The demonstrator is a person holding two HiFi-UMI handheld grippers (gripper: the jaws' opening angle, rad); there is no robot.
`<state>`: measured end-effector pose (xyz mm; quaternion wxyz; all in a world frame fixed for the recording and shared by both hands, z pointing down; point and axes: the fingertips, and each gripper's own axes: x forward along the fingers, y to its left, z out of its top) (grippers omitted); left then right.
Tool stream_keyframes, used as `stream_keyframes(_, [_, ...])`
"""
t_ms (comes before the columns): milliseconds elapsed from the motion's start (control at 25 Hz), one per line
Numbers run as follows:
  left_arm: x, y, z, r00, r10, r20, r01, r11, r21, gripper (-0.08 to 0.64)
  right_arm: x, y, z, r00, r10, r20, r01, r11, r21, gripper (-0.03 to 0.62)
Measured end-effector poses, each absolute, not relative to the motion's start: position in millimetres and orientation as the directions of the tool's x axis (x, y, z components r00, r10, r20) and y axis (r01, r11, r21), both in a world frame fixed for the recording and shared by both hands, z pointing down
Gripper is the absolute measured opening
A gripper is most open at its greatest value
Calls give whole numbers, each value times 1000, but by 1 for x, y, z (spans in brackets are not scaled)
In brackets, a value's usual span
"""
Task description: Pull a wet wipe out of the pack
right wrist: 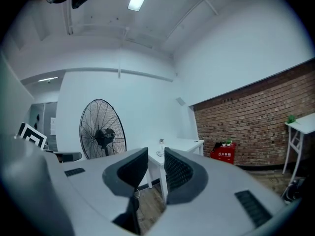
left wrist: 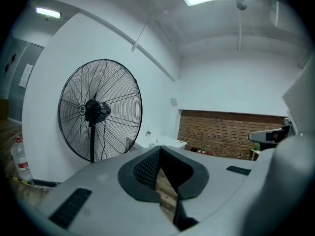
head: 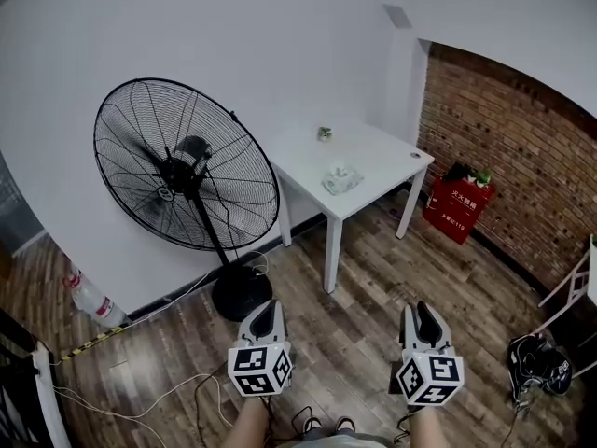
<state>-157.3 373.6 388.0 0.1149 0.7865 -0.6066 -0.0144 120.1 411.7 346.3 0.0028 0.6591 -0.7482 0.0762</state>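
Needs an approach first — pack (head: 342, 178) well ahead on tabletop (head: 384, 155), midway between left tongs (head: 266, 310), tips closed, and right tongs (head: 424, 312), slightly parted; both empty.

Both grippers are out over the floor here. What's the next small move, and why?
Probably walk toward the white table and raise both grippers to it: the wipe pack lies on its top, well beyond the left gripper and right gripper, which hang empty over the wood floor.
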Motion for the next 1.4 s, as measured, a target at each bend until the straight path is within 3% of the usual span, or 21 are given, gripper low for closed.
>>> stream_keyframes(560, [-155,335,405,278,-948,155,-948,-246,200,0,127,376,359,-103,-985,135,-989,88,-115,103])
stream_keyframes(1400, [-103,160,415,189,-957,219,-973,-153,172,0,183,163,367,-210,-961,180,-974,189,-126,103])
